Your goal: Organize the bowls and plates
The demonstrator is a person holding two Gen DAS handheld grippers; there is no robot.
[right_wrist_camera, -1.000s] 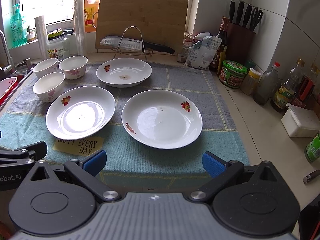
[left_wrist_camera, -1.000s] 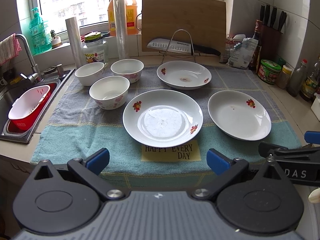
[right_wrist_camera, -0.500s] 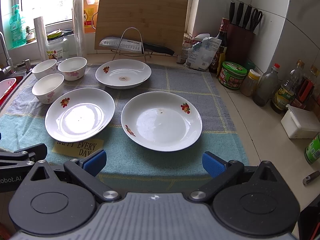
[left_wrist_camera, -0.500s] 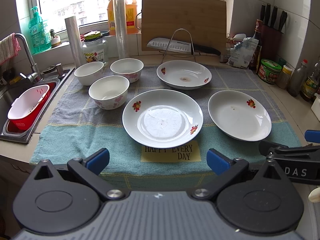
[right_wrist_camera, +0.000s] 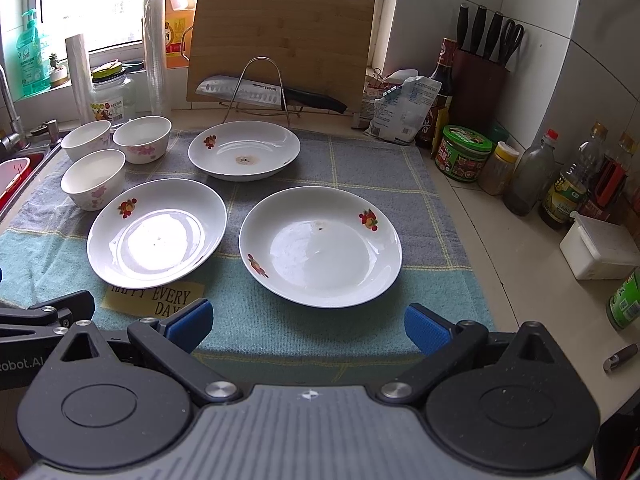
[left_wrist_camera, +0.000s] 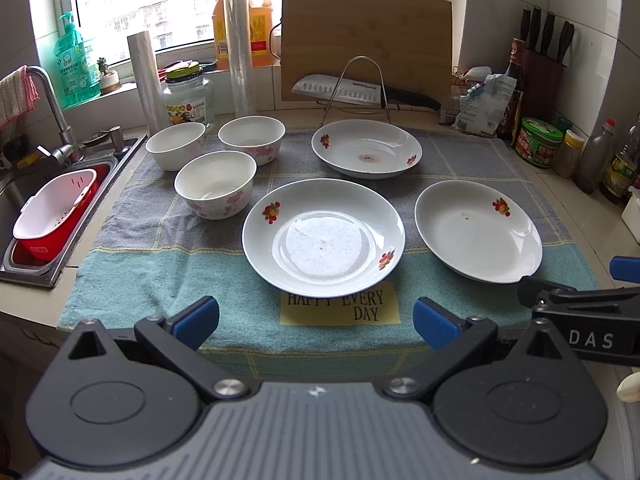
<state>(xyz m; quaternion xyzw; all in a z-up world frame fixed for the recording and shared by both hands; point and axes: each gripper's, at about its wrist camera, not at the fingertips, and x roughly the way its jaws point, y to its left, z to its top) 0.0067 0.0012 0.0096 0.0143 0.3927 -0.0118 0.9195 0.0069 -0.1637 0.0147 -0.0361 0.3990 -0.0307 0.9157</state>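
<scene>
Three white plates with fruit prints lie on a towel: a near middle plate [left_wrist_camera: 322, 236] [right_wrist_camera: 156, 232], a right plate [left_wrist_camera: 478, 230] [right_wrist_camera: 320, 246] and a far plate [left_wrist_camera: 366, 148] [right_wrist_camera: 244, 150]. Three white floral bowls stand at the left: front bowl [left_wrist_camera: 216, 184] [right_wrist_camera: 94, 184], back-left bowl [left_wrist_camera: 175, 145] [right_wrist_camera: 86, 140], back-right bowl [left_wrist_camera: 252, 139] [right_wrist_camera: 142, 139]. My left gripper [left_wrist_camera: 316, 318] is open and empty, just short of the near middle plate. My right gripper [right_wrist_camera: 308, 322] is open and empty, in front of the right plate.
A sink [left_wrist_camera: 24, 200] with a red and white basket [left_wrist_camera: 54, 210] lies left. At the back stand a cutting board [left_wrist_camera: 366, 40], a knife on a wire rack [left_wrist_camera: 356, 90], a jar and rolls. Bottles, jars and a knife block [right_wrist_camera: 482, 76] crowd the right counter.
Both grippers have crept slightly forward toward the plates; the plates and bowls have not moved.
</scene>
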